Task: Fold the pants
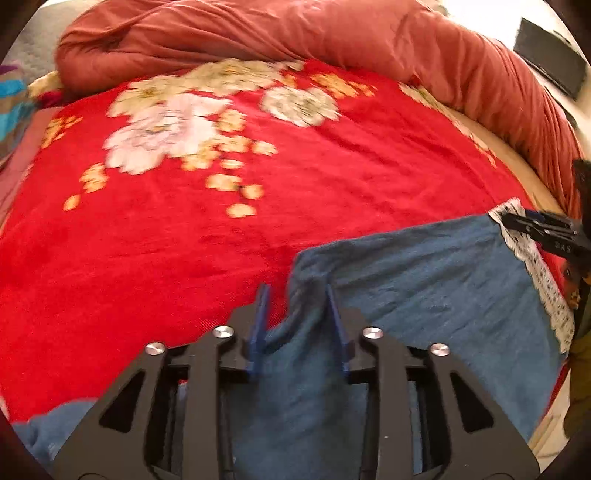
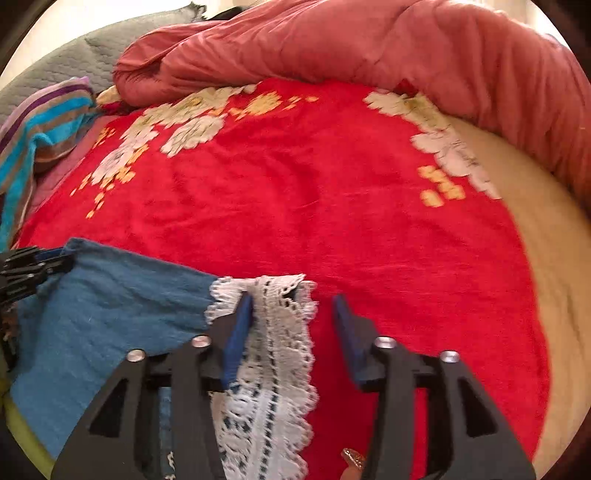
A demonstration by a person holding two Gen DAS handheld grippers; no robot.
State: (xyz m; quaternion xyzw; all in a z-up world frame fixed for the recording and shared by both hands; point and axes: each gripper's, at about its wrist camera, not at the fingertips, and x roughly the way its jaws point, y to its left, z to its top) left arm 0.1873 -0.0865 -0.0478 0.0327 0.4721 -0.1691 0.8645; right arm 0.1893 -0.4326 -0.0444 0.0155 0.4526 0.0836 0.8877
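Pants: one blue pair (image 1: 424,266) lay at the near edge of the red floral blanket (image 1: 221,240), spread between the two grippers, with a white lace trim (image 2: 273,332) along the right-hand end.
Left gripper: the left gripper (image 1: 298,314) straddled the bunched left corner of the pants; its blue pads stood apart with cloth between them, loose against the fabric and not pinching it.
Right gripper: the right gripper (image 2: 291,317) sat over the lace trim; its left pad lay against the lace while the other stood clear over bare blanket, so the jaws were apart and nothing was clamped.
Step in hand: by my reading, taking hold of both ends of the pants' far edge ahead of a fold.
Doing it well: I judged each pair of pads should close on every layer at its corner, the right taking blue cloth as well as lace, since lace alone would likely stretch or slip; both ends should then rise together so the edge stays straight.
Count: one pair of pants, two grippers, one red blanket, one rust-coloured quilt (image 1: 332,33) heaped behind, one striped cloth (image 2: 40,122) at the far left.
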